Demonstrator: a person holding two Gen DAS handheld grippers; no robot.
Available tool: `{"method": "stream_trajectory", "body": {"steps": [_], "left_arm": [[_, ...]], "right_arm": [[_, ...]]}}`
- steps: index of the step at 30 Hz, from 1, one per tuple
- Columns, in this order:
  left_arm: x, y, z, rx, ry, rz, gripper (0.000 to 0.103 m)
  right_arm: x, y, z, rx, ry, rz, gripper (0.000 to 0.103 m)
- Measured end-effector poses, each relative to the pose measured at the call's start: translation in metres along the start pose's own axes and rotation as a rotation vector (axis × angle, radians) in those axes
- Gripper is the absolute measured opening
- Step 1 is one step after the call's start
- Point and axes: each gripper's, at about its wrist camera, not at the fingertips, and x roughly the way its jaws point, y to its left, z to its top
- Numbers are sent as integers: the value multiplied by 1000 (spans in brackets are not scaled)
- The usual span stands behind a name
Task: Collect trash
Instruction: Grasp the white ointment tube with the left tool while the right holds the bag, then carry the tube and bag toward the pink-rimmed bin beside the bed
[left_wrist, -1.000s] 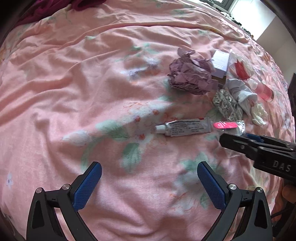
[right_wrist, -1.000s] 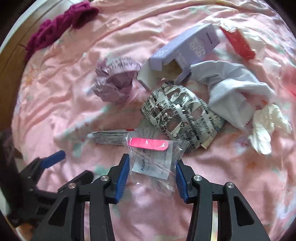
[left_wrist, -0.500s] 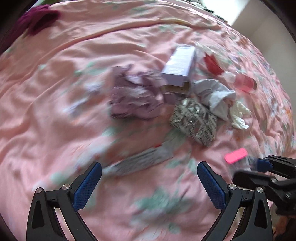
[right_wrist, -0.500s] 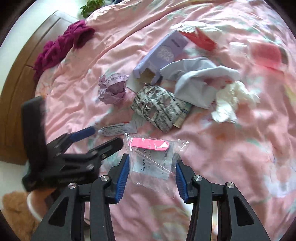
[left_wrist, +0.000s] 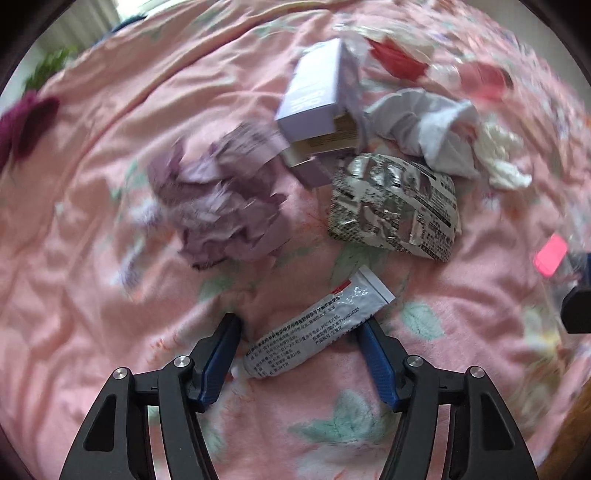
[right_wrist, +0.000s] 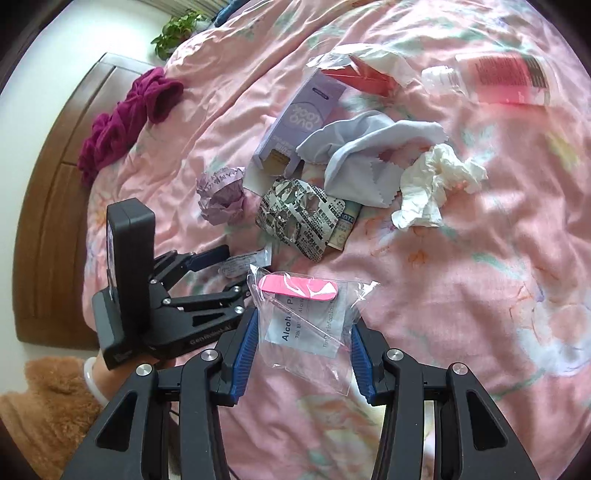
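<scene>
A grey ointment tube (left_wrist: 314, 328) lies slantwise on the pink floral bedspread (left_wrist: 92, 295). My left gripper (left_wrist: 298, 325) points down over it with a finger on each side, and its jaws are closing; a gap shows at the cap end. The right wrist view shows that same left gripper (right_wrist: 227, 271) at the tube (right_wrist: 240, 264). My right gripper (right_wrist: 304, 321) is shut on a clear plastic bag (right_wrist: 306, 332) with a pink strip (right_wrist: 295, 288), held above the bed.
Beyond the tube lie crumpled purple paper (left_wrist: 221, 206), a purple box (left_wrist: 317, 96), a foil blister pack (left_wrist: 395, 206), a pale cloth (left_wrist: 424, 125), white tissue (left_wrist: 506, 158), a red wrapper (left_wrist: 399, 62) and a pink bottle (right_wrist: 506, 77). A maroon garment (right_wrist: 129, 114) lies by the wooden bed frame (right_wrist: 48, 206).
My left gripper has swung over the tube, rolled, and drawn its jaws in around it. My right gripper has pulled back from the pile with the bag still in it.
</scene>
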Motion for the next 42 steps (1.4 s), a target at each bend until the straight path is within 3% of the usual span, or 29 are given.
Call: {"method": "stream_trajectory", "body": {"steps": [2, 3, 4, 6, 8, 13, 14, 18, 24, 30, 42], "left_arm": [[2, -10, 6, 48, 8, 18, 68], [5, -12, 9, 48, 20, -8, 67], [8, -11, 11, 28, 30, -44, 61], [14, -5, 16, -39, 53, -86, 37], [13, 1, 19, -75, 54, -97, 26], [2, 14, 19, -155, 52, -142, 17], [0, 20, 13, -197, 49, -167, 7], [-14, 43, 1, -357, 2, -247, 7], [-11, 48, -8, -408, 13, -260, 6], [-45, 61, -37, -531, -65, -309, 6], [-73, 85, -78, -659, -114, -304, 6]], "right_arm": [[-2, -4, -1, 10, -3, 10, 46], [-2, -5, -2, 16, -4, 18, 46], [-2, -5, -2, 20, -6, 21, 46], [-2, -5, -3, 21, -6, 24, 46], [-3, -5, -2, 20, -4, 25, 46], [-4, -3, -1, 15, -4, 32, 46], [-4, -2, 0, 12, -3, 34, 46], [-4, 2, -1, -2, 0, 41, 46], [-2, 3, -3, -2, 8, 46, 46], [-2, 7, -4, -27, 18, 47, 46], [2, 34, -8, -105, 29, 66, 46]]}}
